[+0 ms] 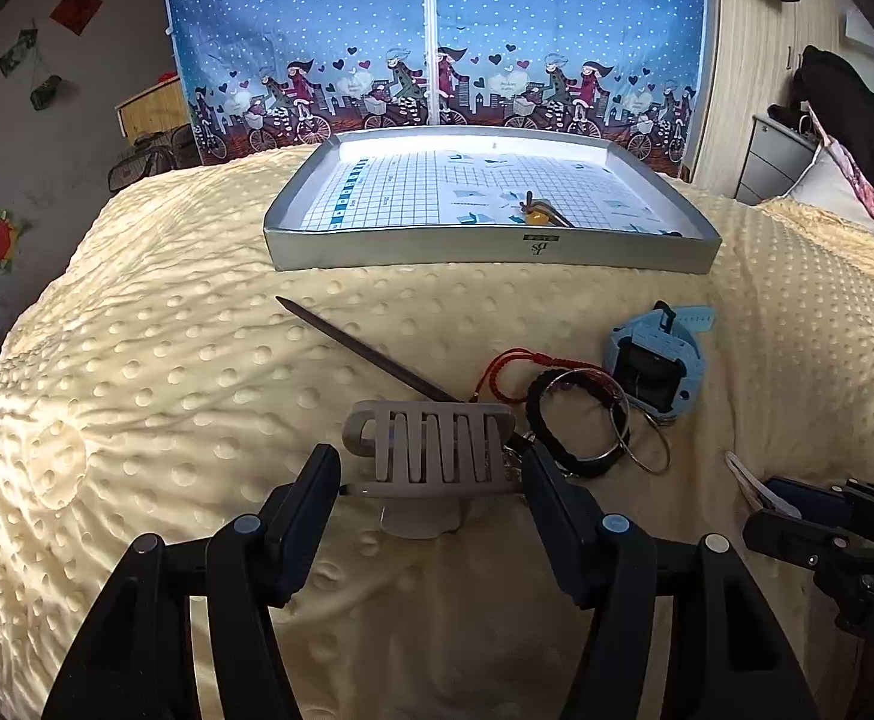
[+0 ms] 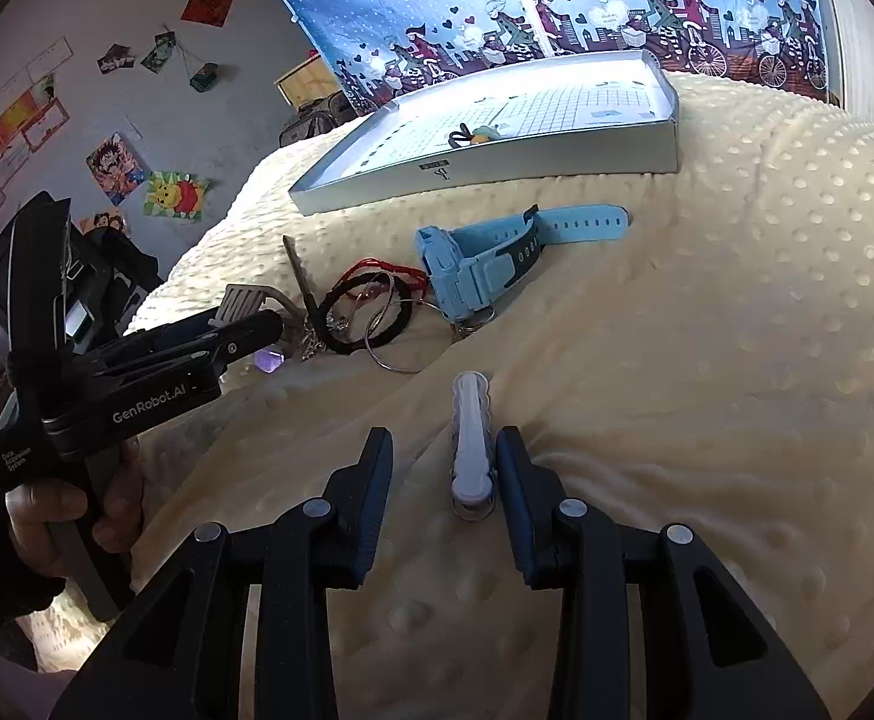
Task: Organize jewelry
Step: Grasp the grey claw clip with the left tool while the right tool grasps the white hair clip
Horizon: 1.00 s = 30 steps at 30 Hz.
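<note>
Your bed [image 1: 155, 372] carries everything, spread with a cream dotted blanket. At its far side sits the silver tray [image 1: 490, 249], lined with grid paper, its long side running across your view; a small yellow trinket [image 1: 535, 217] already lies inside it.

Nearer you, the blue watch [image 2: 472, 264] lies on its side, strap stretched out to the right. Just left of it the black bracelet [image 1: 556, 432], the metal rings [image 1: 646, 450] and the red cord [image 1: 511, 369] overlap in a heap. The dark hair stick [image 1: 365, 354] slants from the heap up and to the left, tip pointing away from you.

Your left gripper [image 1: 431, 474] has its fingers apart on either side of the beige hair claw [image 1: 428, 447], whose long axis runs crosswise between them; you cannot tell whether they touch it.

Your right gripper [image 2: 442, 468] also stands spread, with the white hair clip [image 2: 471, 438] between its fingers, lengthwise and pointing away from you, close to the right finger.
</note>
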{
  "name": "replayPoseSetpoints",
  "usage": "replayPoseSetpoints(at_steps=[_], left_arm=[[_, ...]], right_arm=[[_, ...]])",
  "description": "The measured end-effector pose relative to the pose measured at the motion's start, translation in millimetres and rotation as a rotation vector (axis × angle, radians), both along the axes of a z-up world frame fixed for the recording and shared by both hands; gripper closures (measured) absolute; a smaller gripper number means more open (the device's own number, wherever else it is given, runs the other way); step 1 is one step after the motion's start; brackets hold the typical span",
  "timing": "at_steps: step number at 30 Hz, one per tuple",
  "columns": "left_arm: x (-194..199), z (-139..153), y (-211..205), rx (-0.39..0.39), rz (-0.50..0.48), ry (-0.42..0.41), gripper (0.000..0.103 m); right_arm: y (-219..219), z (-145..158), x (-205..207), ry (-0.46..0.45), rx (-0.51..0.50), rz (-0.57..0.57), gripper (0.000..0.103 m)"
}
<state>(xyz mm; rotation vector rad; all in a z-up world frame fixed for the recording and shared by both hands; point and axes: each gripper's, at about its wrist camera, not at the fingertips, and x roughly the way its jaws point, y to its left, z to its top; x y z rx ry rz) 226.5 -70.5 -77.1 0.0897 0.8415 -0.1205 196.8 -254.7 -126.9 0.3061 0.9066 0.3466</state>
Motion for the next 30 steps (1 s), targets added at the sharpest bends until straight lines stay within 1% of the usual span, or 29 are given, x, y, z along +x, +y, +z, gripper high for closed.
replayPoseSetpoints(at_steps=[4,8,9,10,11,12,14,17,20,22,27,30], left_arm=[[-8.1,1.8,-2.1,-0.005,-0.033,0.001,0.043],[-21.8,4.7,-8.3,0.004,-0.090,-0.008,0.043],[-25.5,4.8,-9.9,0.009,-0.105,-0.010,0.043],[-29.3,4.9,-11.8,0.015,-0.119,-0.011,0.043],[-32.9,5.0,-13.3,0.017,-0.132,-0.010,0.049],[-36.4,3.7,-15.0,0.013,-0.150,0.003,0.067],[-40.7,0.2,-16.3,0.018,-0.151,0.026,0.068],[-44.8,-0.9,-13.5,0.007,-0.149,0.024,0.068],[-46.3,2.1,-7.7,-0.025,-0.137,0.025,0.068],[-48.4,3.4,-5.8,-0.030,-0.134,0.017,0.068],[-60.7,8.7,-6.8,-0.030,-0.164,-0.011,0.068],[-67.4,15.0,-7.3,-0.044,-0.179,-0.033,0.068]], right_arm=[[-0.3,-1.0,-1.9,0.008,-0.005,-0.002,0.071],[0.5,-1.4,-3.0,0.010,-0.012,0.002,0.071],[1.4,-1.2,-2.7,0.012,-0.017,0.004,0.072],[2.0,-1.4,-2.5,0.014,-0.025,0.004,0.074],[2.3,-1.8,-2.4,0.017,-0.032,0.005,0.076],[2.2,-1.8,-1.9,0.019,-0.038,0.005,0.077],[1.2,-1.5,-2.1,0.019,-0.044,-0.001,0.084],[-1.9,-2.3,-2.5,0.022,-0.039,-0.009,0.088],[-2.1,-2.0,-3.0,0.015,-0.041,-0.013,0.089],[-1.2,-0.6,-4.7,-0.001,-0.047,-0.015,0.089],[1.8,9.7,-10.2,-0.077,-0.056,-0.011,0.089],[-0.1,14.4,-12.4,-0.117,-0.052,-0.015,0.089]])
